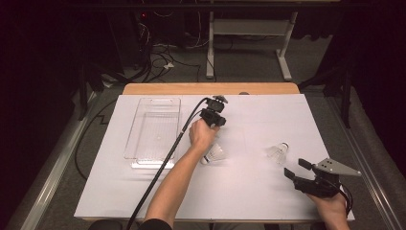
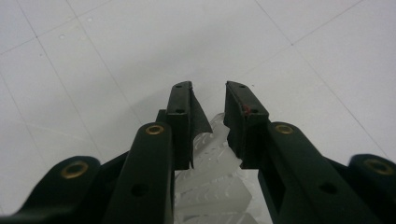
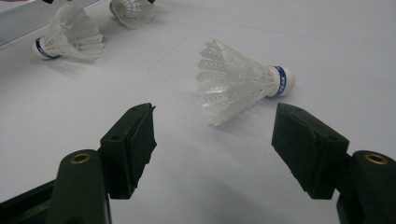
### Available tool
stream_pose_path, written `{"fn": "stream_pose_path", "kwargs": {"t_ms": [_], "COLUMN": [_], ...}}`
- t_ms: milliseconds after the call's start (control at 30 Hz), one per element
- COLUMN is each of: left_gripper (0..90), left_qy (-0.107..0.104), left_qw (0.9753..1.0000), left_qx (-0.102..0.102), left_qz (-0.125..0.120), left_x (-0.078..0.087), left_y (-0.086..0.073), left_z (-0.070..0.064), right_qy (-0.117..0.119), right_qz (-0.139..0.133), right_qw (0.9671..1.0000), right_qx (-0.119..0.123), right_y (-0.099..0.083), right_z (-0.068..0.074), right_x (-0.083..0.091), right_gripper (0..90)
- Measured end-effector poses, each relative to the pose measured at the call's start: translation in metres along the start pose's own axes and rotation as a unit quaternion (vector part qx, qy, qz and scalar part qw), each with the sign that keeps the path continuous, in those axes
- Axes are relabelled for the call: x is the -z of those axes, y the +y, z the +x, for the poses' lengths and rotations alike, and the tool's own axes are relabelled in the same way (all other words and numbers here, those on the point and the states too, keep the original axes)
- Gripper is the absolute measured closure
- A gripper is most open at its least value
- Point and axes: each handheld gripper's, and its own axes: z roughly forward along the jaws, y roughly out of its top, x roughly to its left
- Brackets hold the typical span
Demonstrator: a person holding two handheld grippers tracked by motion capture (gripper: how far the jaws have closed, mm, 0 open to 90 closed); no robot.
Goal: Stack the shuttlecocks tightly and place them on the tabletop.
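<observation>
The right gripper, jaws spread, is facing a shuttlecock whose blue band is reading "PEAK". The left gripper is pinching a white feathered shuttlecock skirt, partly hidden.

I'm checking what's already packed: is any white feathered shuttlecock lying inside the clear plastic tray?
No: the high view shows the clear plastic tray with nothing in it, while both white feathered shuttlecocks lie on the white table.

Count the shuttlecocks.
3. The first shuttlecock sits between the left tool's jaws, a second shuttlecock lies beside the left hand, a third shuttlecock lies before the open right tool. Others may be hidden.
</observation>
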Motion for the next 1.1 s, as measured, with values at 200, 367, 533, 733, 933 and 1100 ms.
{"fn": "stream_pose_path", "kwargs": {"t_ms": [200, 367, 533, 733, 933, 1100], "left_gripper": [69.6, 67.4, 64.2, 61.6, 58.4, 53.0], "left_qy": [-0.003, -0.001, 0.008, 0.01, 0.005, -0.008], "left_qw": [1.0, 0.9999, 0.9998, 0.9997, 0.9997, 0.9996], "left_qx": [-0.009, -0.013, -0.019, -0.023, -0.024, -0.026], "left_qz": [0.004, 0.004, 0.001, -0.002, -0.003, -0.012], "left_x": [0.0, 0.001, 0.003, 0.006, 0.007, 0.012], "left_y": [-0.001, -0.001, -0.001, -0.001, -0.001, -0.001], "left_z": [-0.001, -0.003, -0.002, -0.002, -0.003, -0.004], "right_qy": [0.0, -0.001, -0.001, -0.001, -0.001, -0.002], "right_qz": [0.0, 0.0, 0.001, 0.001, 0.001, 0.001], "right_qw": [1.0, 1.0, 1.0, 1.0, 1.0, 1.0], "right_qx": [0.0, 0.0, -0.001, -0.001, 0.0, 0.0], "right_y": [0.0, 0.0, 0.0, 0.0, 0.0, 0.0], "right_z": [0.0, 0.0, 0.001, 0.001, 0.0, 0.0], "right_x": [0.0, 0.0, 0.0, 0.0, 0.0, 0.0], "right_gripper": [30.2, 30.2, 30.2, 30.2, 30.2, 30.2]}}
